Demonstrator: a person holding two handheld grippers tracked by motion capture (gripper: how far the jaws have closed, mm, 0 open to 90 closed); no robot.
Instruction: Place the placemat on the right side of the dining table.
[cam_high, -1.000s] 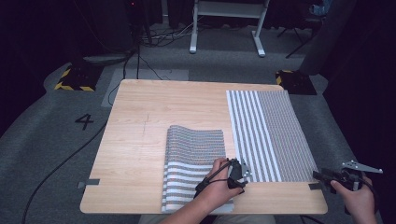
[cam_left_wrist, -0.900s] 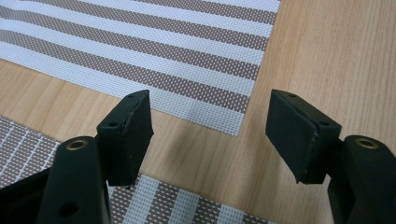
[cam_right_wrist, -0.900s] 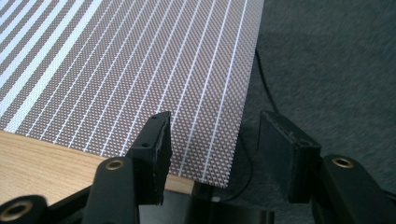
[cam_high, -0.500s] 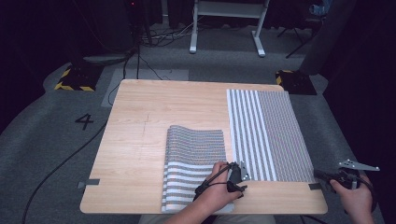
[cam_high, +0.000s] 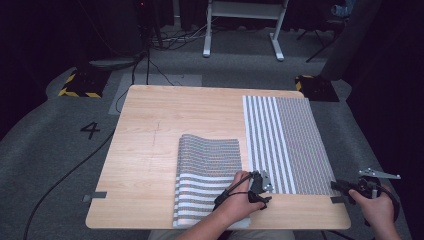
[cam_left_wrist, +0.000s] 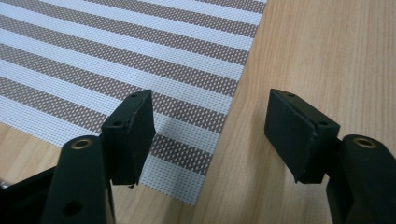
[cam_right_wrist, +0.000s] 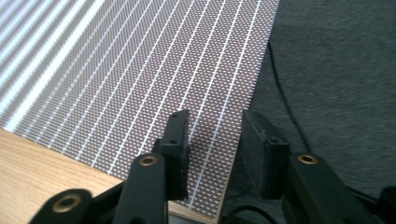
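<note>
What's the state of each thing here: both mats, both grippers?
Right placemat: flat, unfolded, along the table's right edge.
Left placemat: far end humped up off the table, near end at the front edge.
Left gripper: open, jaws wide apart, over the right placemat's near left corner, holding nothing.
Right gripper: open, jaws either side of that mat's near right edge, not clamped.

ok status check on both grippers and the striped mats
Left gripper open, over near corner of flat striped mat. Right gripper open at that mat's near right corner, nothing held. Curled mat beside it. Nothing in the way.
</note>
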